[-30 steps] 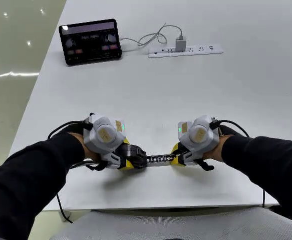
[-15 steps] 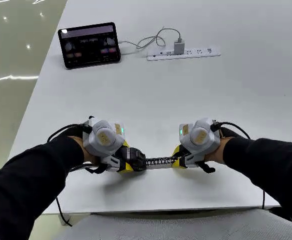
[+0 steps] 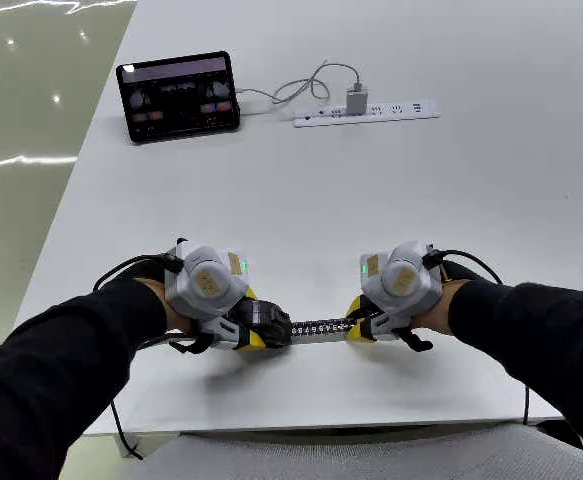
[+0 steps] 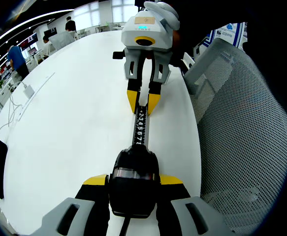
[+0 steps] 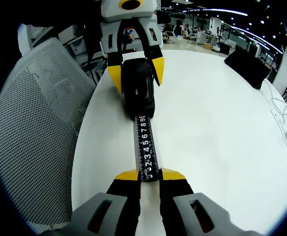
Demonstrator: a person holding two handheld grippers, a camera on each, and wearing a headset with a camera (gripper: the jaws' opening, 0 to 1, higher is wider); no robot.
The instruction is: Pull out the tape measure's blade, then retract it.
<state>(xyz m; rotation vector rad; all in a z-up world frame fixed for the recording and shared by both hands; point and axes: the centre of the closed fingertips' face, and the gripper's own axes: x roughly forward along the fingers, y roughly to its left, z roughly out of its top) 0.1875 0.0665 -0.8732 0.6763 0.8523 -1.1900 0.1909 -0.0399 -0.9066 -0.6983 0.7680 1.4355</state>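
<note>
— More blade out of the case than a second ago?
— Slightly more, with the tools wider apart.
— Around it?
— Bare tabletop; tablet and power strip far back, mesh chair beside the near edge, all apart from the blade.
— Grip?
— Left tool clamped around the case, right tool pinching the blade's tip, low by the near edge.

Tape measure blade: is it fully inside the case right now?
No, a numbered stretch of blade spans from the case clamped in the left gripper to the right gripper pinching its end.
</note>
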